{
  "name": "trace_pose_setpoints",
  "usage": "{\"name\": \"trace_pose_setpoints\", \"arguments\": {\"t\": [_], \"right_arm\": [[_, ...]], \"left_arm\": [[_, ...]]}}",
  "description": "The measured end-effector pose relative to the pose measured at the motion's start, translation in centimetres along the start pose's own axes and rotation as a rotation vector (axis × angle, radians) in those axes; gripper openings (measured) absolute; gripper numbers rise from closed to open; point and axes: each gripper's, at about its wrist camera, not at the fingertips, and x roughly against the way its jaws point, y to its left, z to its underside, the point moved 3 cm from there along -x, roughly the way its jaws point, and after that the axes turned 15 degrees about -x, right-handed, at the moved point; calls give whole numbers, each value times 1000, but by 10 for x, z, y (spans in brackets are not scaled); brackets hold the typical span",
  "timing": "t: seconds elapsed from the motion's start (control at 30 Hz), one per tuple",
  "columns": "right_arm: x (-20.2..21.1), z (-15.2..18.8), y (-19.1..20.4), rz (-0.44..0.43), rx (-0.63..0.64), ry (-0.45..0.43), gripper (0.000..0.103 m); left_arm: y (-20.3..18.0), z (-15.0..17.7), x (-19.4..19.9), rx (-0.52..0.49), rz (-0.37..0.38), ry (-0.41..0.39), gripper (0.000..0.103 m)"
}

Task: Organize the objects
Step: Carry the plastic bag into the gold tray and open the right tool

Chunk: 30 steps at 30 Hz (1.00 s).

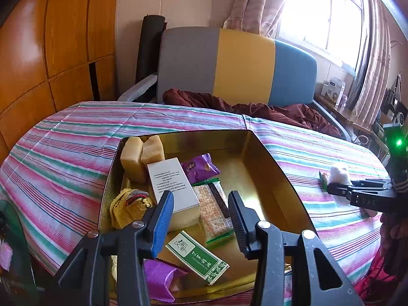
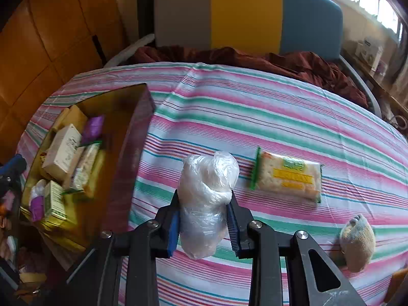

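The gold box [image 1: 267, 176] sits on the striped tabletop [image 1: 76, 148] and serves as the landmark here.

The left tongs [image 1: 201, 214] hover over the box's near half, jaws partly apart with nothing between them. Inside the box, at its far left corner, stand two pale yellow blocks [image 1: 141, 153]. Just in front of them lies a white carton [image 1: 173, 191], and to the carton's right a purple packet [image 1: 200, 169] and a cracker packet [image 1: 214, 214] with green ends. A knitted yellow piece [image 1: 130, 204] lies against the box's left wall. Near the box's front edge lie a green-and-white sachet [image 1: 197, 260] and another purple wrapper [image 1: 160, 278]. The right half of the box is bare gold floor.

The right tongs [image 2: 204, 219] are to the right of the box, outside it and above the cloth, clamped tight on a bundle wrapped in clear plastic [image 2: 206, 196], which stands upright between the blue and black pads. Further right of the box, a yellow-labelled cracker packet [image 2: 288, 176] lies flat on the tabletop, and beyond it, nearer the front edge, a rolled-up knitted sock [image 2: 357, 242].

Behind the tabletop, past the box, stands a chair with a grey, yellow and blue back [image 1: 234, 66].
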Motion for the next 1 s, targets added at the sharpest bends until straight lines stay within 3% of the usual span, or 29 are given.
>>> {"name": "trace_pose_setpoints", "arguments": {"t": [0.23, 0.47, 1.0], "right_arm": [[7, -3, 69, -106, 96, -13, 33], [-22, -13, 118, -122, 174, 23, 33], [-97, -37, 150, 20, 248, 70, 35]], "left_arm": [[6, 1, 1, 13, -6, -3, 45], [18, 6, -1, 41, -9, 10, 45], [45, 21, -10, 103, -19, 45, 44]]}}
